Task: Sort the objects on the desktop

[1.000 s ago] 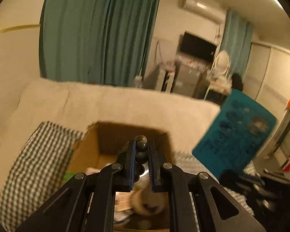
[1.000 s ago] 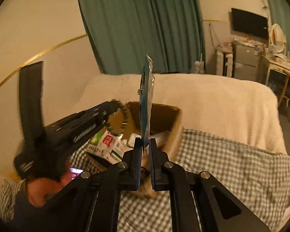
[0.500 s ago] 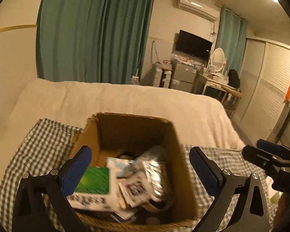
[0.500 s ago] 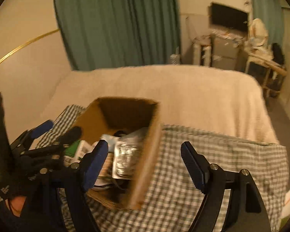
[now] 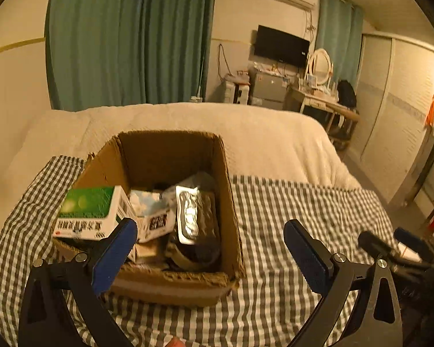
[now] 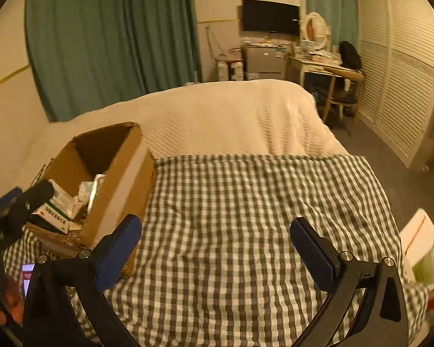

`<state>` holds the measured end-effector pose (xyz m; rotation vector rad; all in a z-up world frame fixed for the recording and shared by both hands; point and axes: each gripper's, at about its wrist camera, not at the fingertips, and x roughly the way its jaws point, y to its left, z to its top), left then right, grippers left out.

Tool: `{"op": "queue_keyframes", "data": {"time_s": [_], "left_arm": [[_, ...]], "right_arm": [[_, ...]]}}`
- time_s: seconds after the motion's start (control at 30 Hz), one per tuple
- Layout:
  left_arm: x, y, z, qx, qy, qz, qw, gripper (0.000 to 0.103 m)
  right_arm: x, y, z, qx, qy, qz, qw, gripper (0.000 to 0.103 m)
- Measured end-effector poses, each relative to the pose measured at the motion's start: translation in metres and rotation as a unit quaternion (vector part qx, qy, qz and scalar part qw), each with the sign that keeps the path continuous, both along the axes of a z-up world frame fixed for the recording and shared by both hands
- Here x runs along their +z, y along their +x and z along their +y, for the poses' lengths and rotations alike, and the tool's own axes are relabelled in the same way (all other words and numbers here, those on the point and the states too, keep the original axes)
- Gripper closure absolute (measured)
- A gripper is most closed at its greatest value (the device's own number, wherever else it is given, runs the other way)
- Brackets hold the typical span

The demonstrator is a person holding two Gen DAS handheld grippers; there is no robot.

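Cardboard box (image 5: 170, 202), brown and open-topped, sits on the checked bed cover (image 6: 246, 202), full of light cartons and a crinkly, slippery foil pack (image 5: 192, 217) best pinched by its edge. Left gripper (image 5: 209, 248) fingers spread empty; right gripper (image 6: 215, 248) is opening, nothing between.

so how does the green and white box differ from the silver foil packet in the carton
The green and white box is a stiff printed carton with a green top; the silver foil packet is a shiny, crinkled, soft pack. The green and white box sits at the cardboard carton's left side, jutting over its rim; the silver foil packet lies at the right, against the wall. Both lie inside that carton, held by nothing.
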<state>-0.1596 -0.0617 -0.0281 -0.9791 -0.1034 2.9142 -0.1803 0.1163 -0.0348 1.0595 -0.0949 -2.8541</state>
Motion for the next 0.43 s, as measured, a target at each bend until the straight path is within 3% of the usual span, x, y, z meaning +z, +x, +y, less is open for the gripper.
{"op": "queue_keyframes", "data": {"time_s": [0.2,0.3,0.43], "left_arm": [[-0.001,-0.007,-0.01,0.012,0.017,-0.007,0.9998,0.0],[0.005,-0.001,-0.011,0.033,-0.004,0.029,0.999,0.0],[0.01,0.0,-0.005,0.04,-0.048,0.039,0.9973,0.0]], "right_arm": [[0.011,-0.004,-0.007,0.013,0.003,0.011,1.0,0.001],[0.012,-0.002,-0.014,0.023,-0.002,0.008,1.0,0.001],[0.01,-0.001,-0.017,0.026,0.001,0.012,1.0,0.001]]}}
